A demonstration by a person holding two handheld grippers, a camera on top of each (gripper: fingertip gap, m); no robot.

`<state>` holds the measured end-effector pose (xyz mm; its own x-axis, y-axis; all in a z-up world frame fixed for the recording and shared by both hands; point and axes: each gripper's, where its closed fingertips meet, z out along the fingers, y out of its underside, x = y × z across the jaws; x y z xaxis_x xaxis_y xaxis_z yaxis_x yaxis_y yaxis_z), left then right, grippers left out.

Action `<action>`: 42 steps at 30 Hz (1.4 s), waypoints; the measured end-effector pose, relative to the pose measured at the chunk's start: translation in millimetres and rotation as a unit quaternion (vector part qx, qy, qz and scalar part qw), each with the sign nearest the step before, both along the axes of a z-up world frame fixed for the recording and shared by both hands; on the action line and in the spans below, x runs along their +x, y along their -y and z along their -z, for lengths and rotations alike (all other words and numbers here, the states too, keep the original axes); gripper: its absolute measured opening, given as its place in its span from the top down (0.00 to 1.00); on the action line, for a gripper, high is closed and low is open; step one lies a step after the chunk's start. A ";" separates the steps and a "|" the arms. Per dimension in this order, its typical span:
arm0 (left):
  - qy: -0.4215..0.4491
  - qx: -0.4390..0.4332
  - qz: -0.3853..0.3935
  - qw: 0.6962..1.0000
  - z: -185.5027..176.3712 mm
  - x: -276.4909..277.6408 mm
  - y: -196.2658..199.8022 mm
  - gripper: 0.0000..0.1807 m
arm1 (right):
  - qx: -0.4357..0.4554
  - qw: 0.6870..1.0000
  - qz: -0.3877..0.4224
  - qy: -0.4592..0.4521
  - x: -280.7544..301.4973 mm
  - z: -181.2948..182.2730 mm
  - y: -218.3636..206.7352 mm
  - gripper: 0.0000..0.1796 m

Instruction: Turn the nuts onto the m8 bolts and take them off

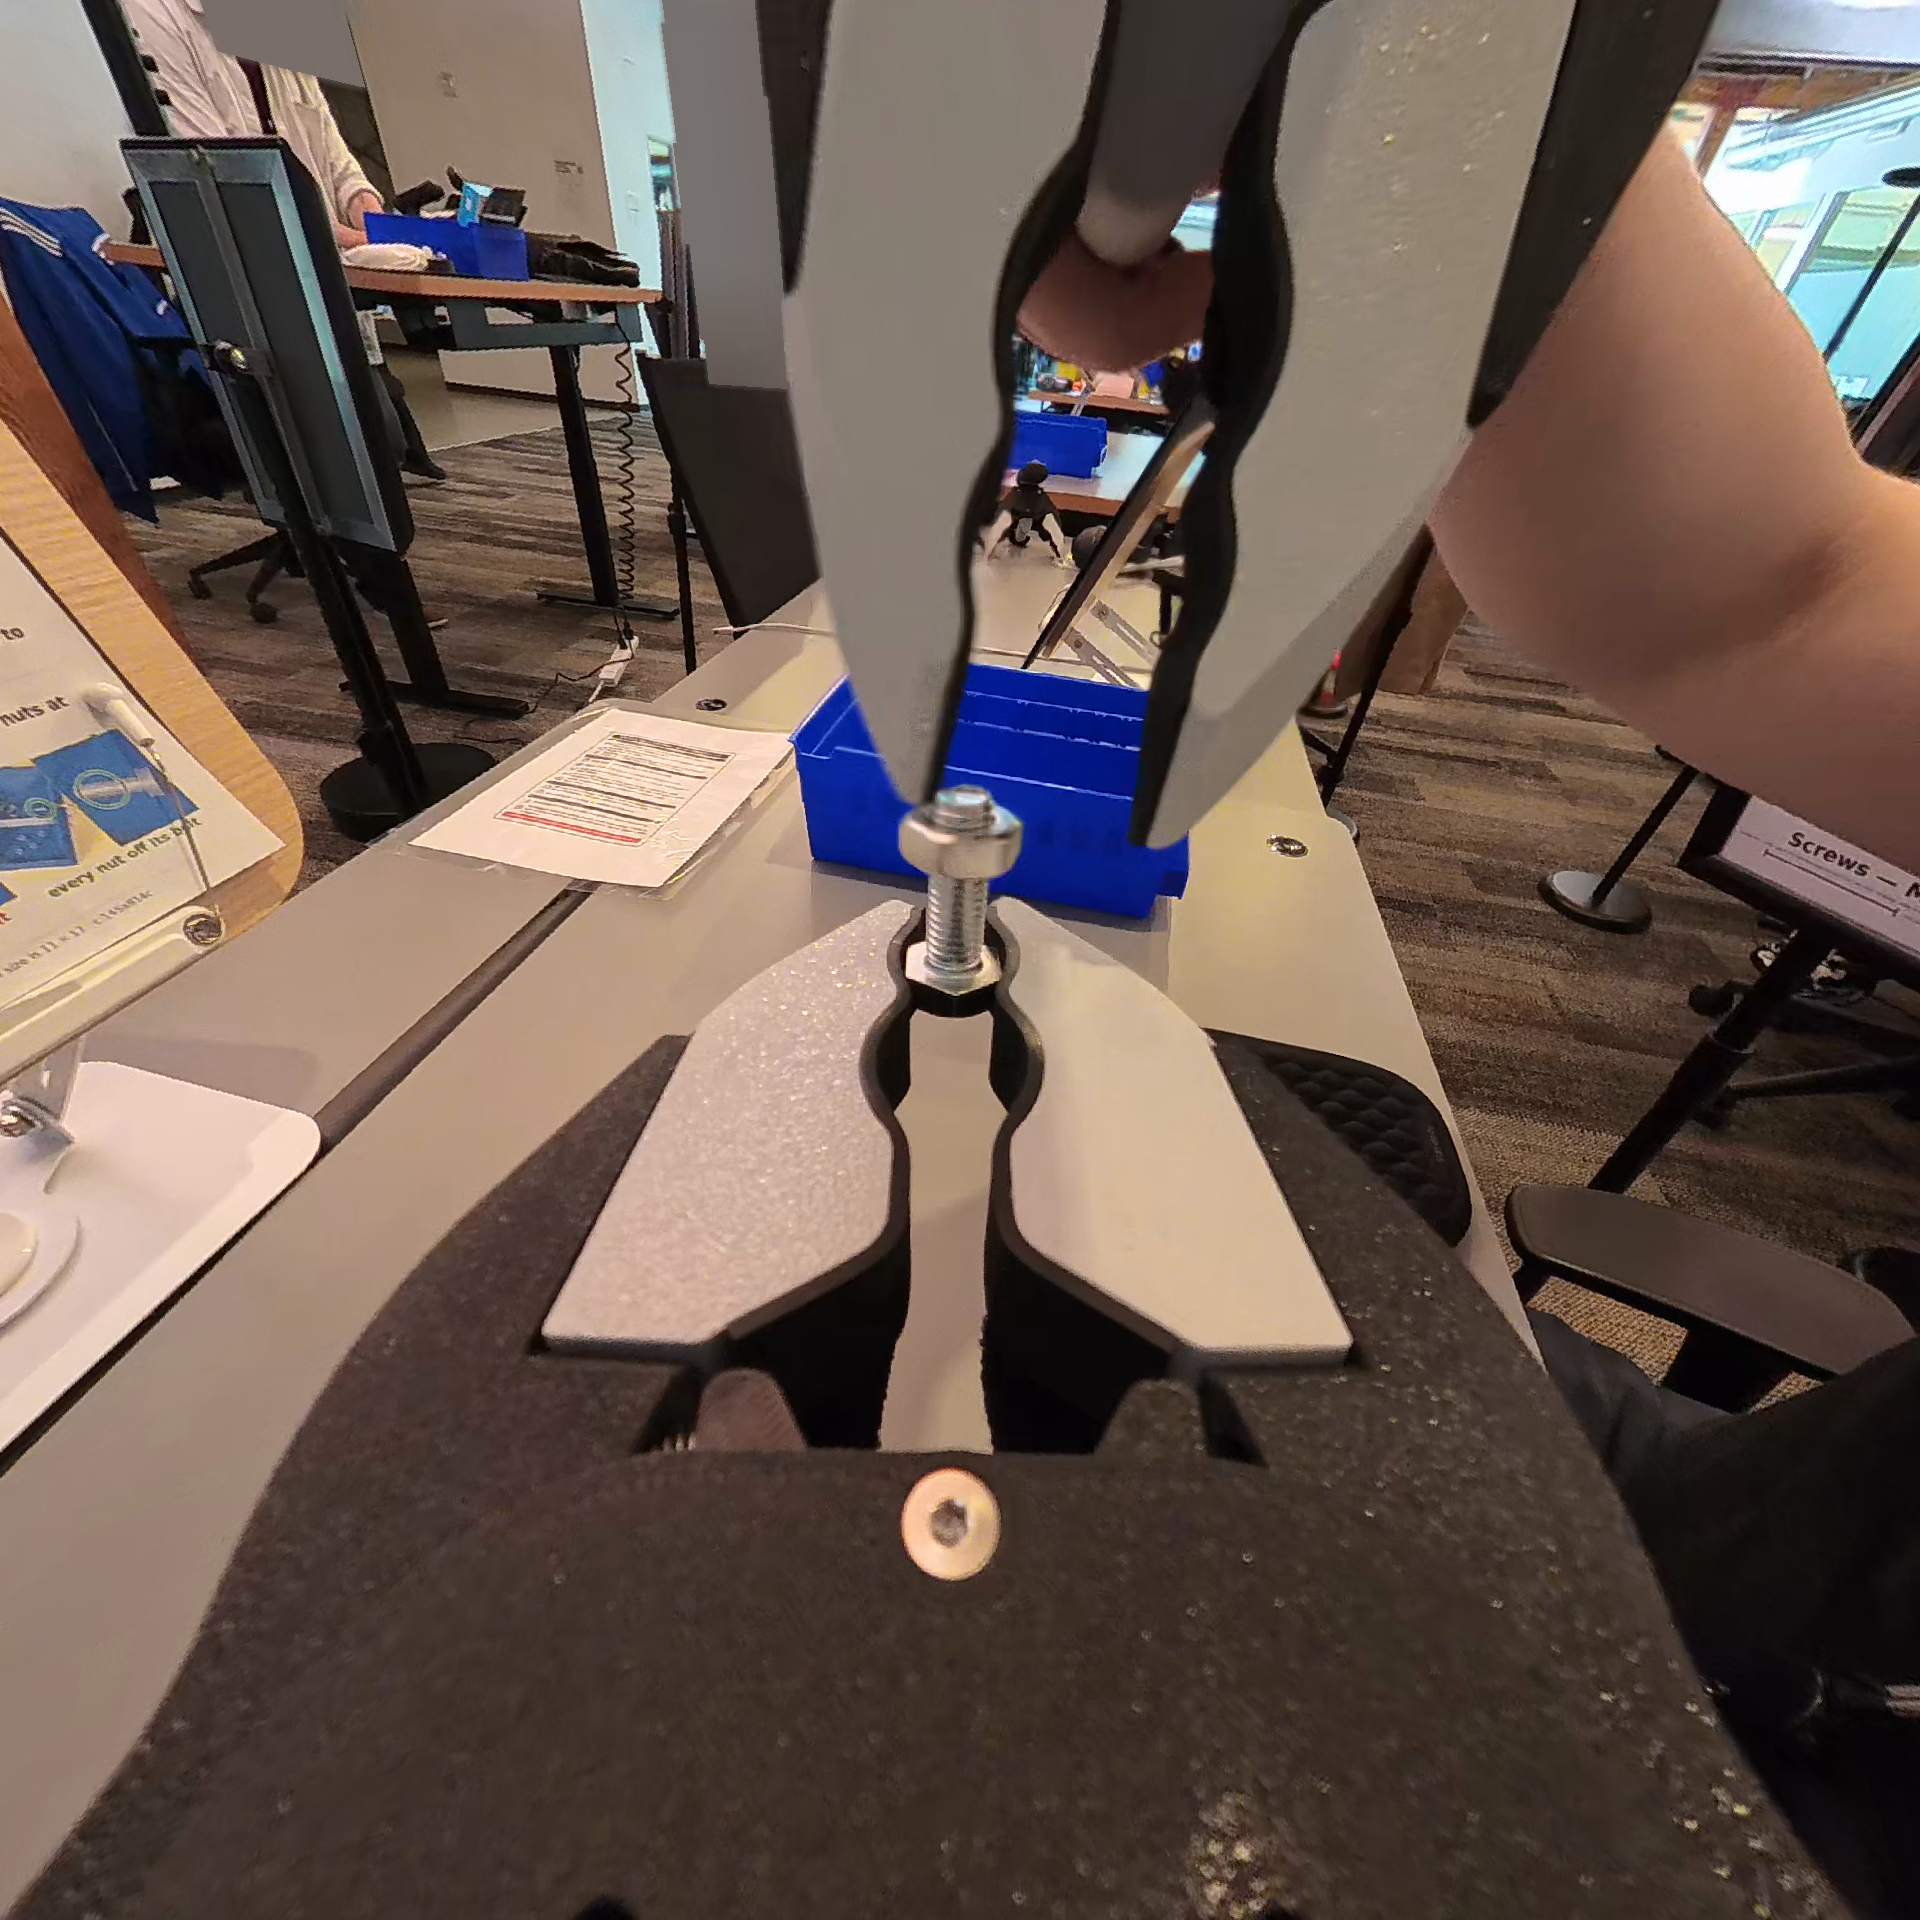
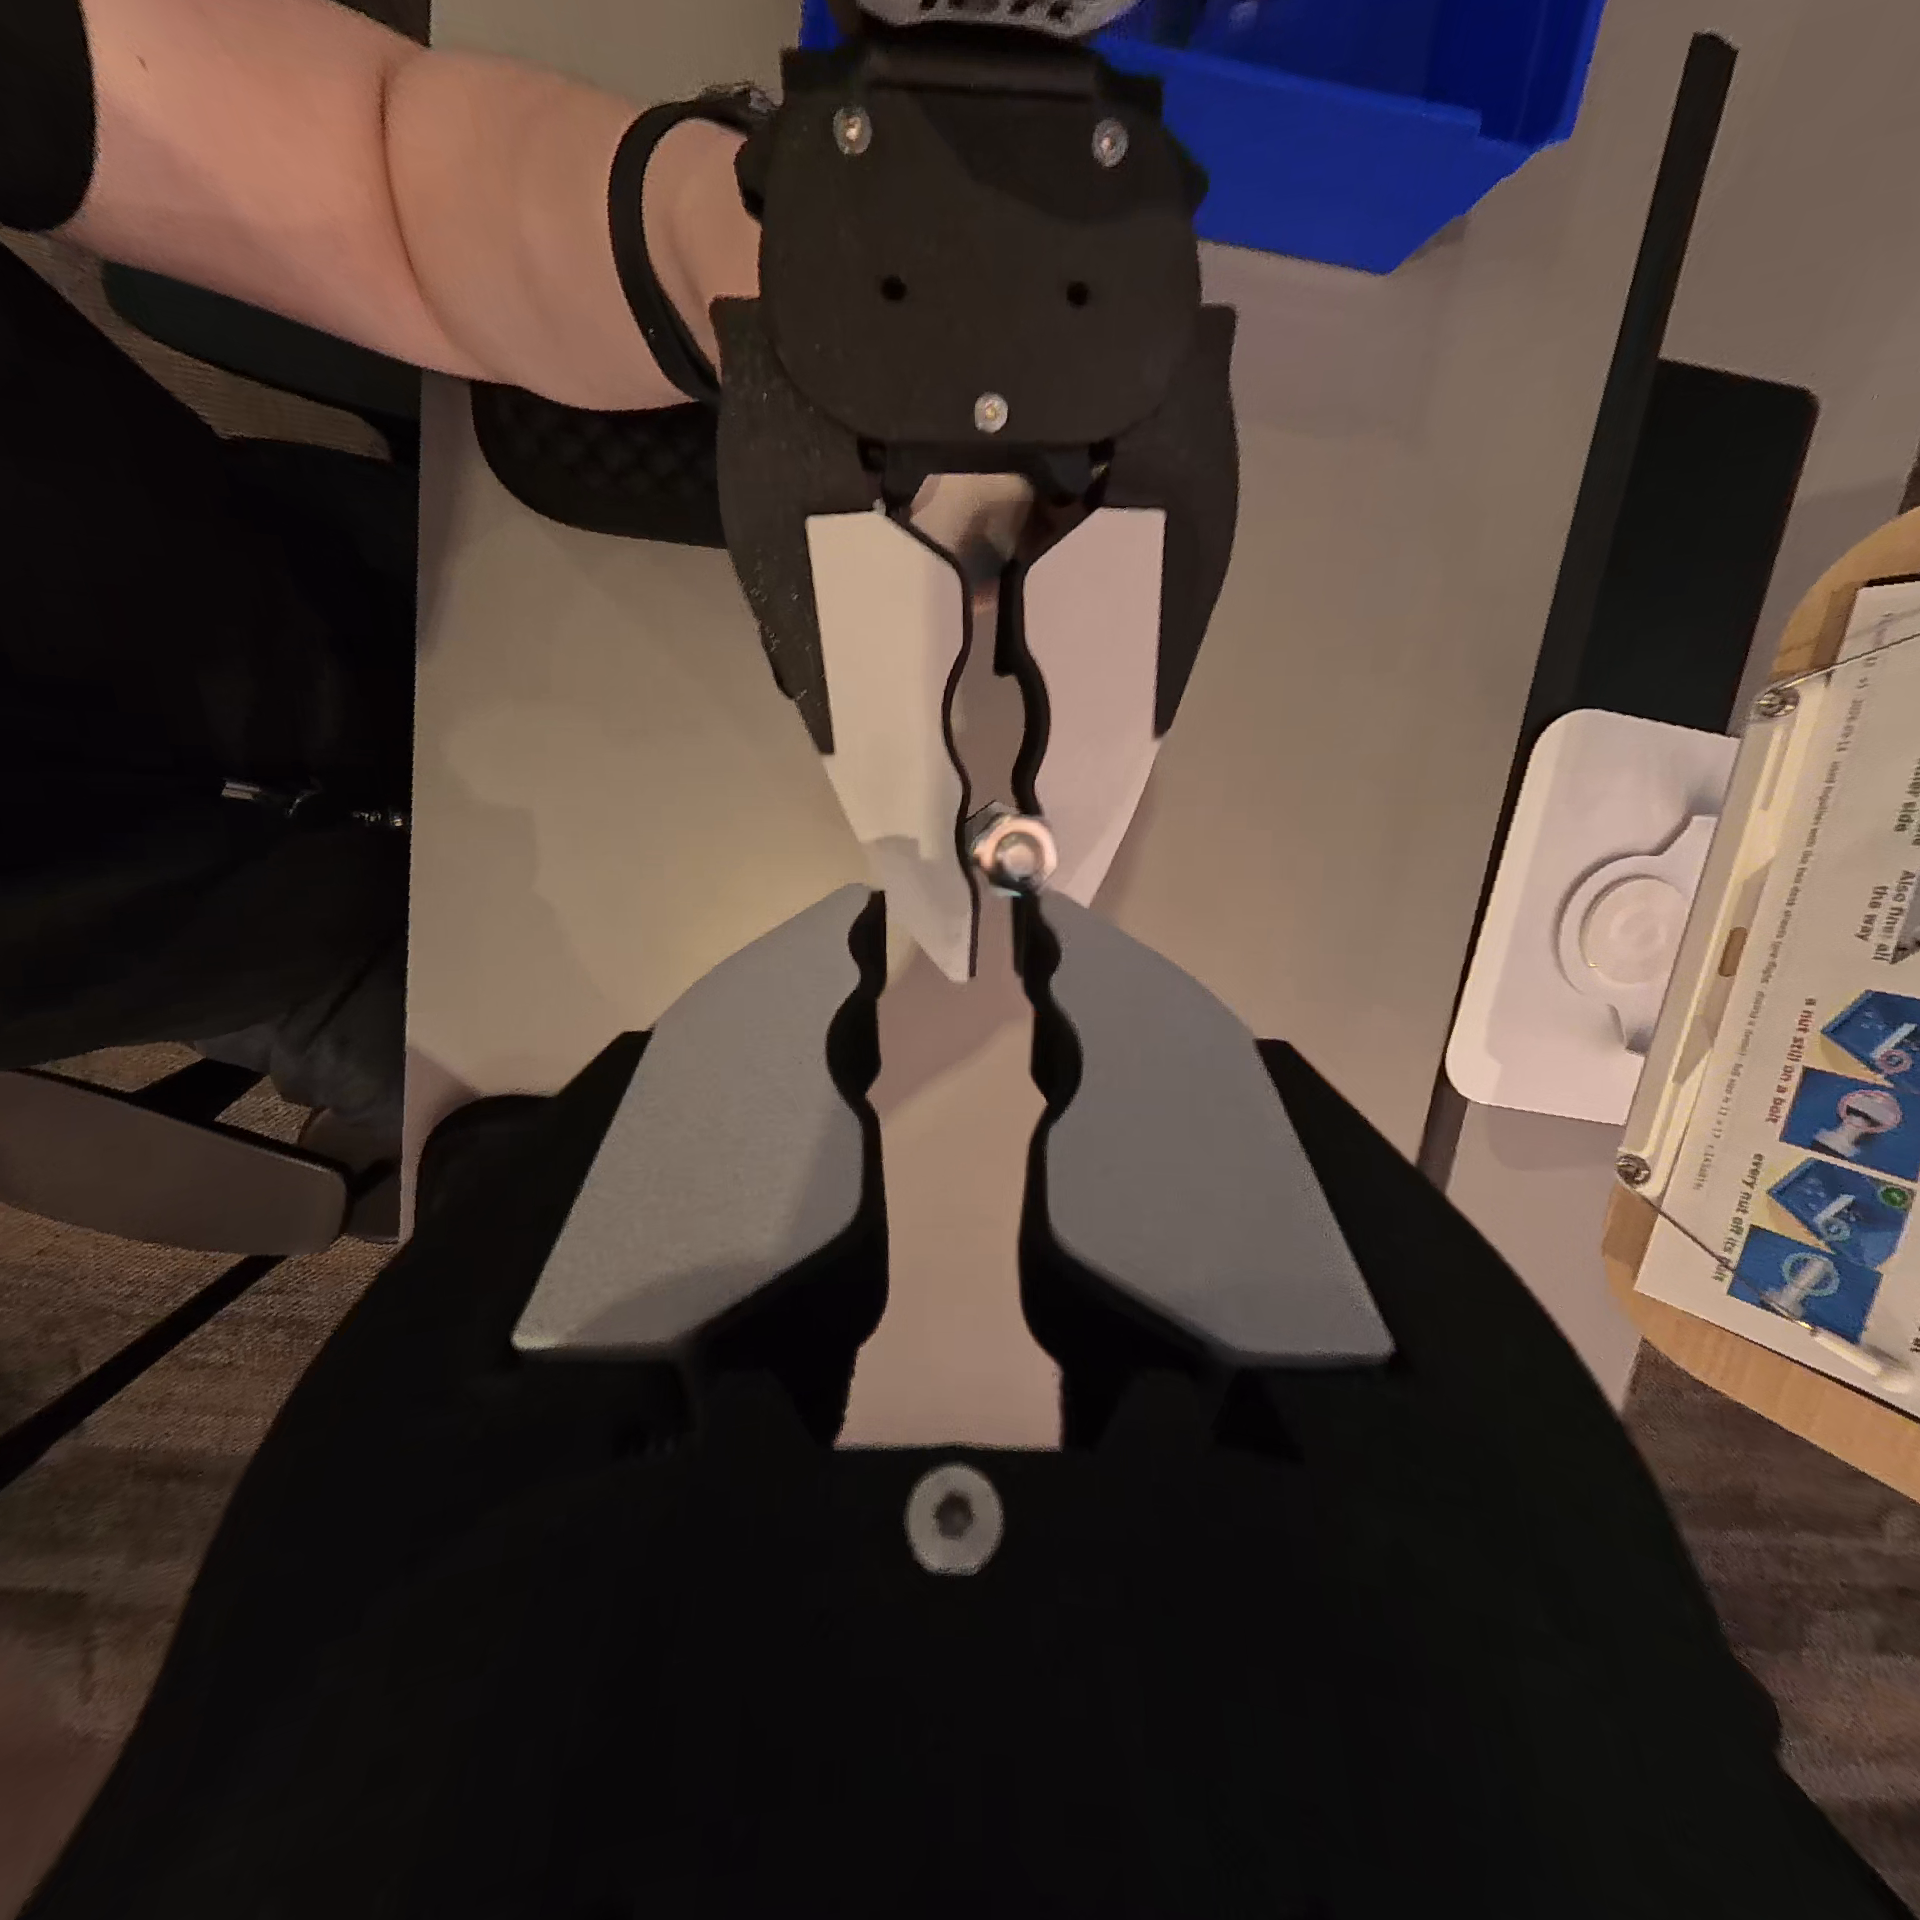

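- The grey table (image 1: 436, 966) serves as the workbench, and a blue bin (image 1: 997, 821) stands just behind the work, probably there for loose hardware.
- The left gripper (image 1: 951, 971) is closed around the head end of the m8 bolt (image 1: 951, 935) and holds it upright above the table, so the threaded shank points up for the other tool.
- The right gripper (image 1: 1023, 821) comes down from above with its jaws parted; in the left wrist view one fingertip (image 1: 920, 774) rests at the nut's edge while the other stands clear, so it grips nothing.
- The nut (image 1: 961, 836) sits near the top of the bolt's thread, only the bolt's tip showing above it, which suggests few turns are engaged.
- Whether the nut is going on or coming off cannot be told here.
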<state>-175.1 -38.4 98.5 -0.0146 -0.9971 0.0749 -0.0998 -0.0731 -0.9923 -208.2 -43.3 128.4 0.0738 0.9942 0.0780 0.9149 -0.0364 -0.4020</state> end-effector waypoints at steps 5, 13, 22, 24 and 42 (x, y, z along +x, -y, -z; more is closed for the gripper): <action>0.003 -0.003 0.002 1.000 -0.9 0.5 0.4 0.94 | 0.011 1.000 0.010 -0.022 -0.9 -2.8 -4.7 0.85; 0.004 -0.002 0.000 1.000 -0.7 0.6 -0.1 0.94 | 0.009 1.000 0.003 -0.014 -3.0 1.0 -2.6 0.86; 0.004 -0.001 0.003 1.000 -0.7 1.8 1.3 0.94 | 0.020 0.999 0.004 -0.041 -9.5 -3.5 -6.8 0.83; 0.005 -0.001 0.000 1.000 -1.0 1.0 0.0 0.94 | 0.014 0.999 -0.002 -0.029 -8.6 0.2 -3.5 0.83; 0.018 -0.009 -0.008 1.000 -8.5 -10.2 -7.0 0.94 | 0.005 0.999 0.005 -0.053 -3.8 -3.6 -0.9 0.90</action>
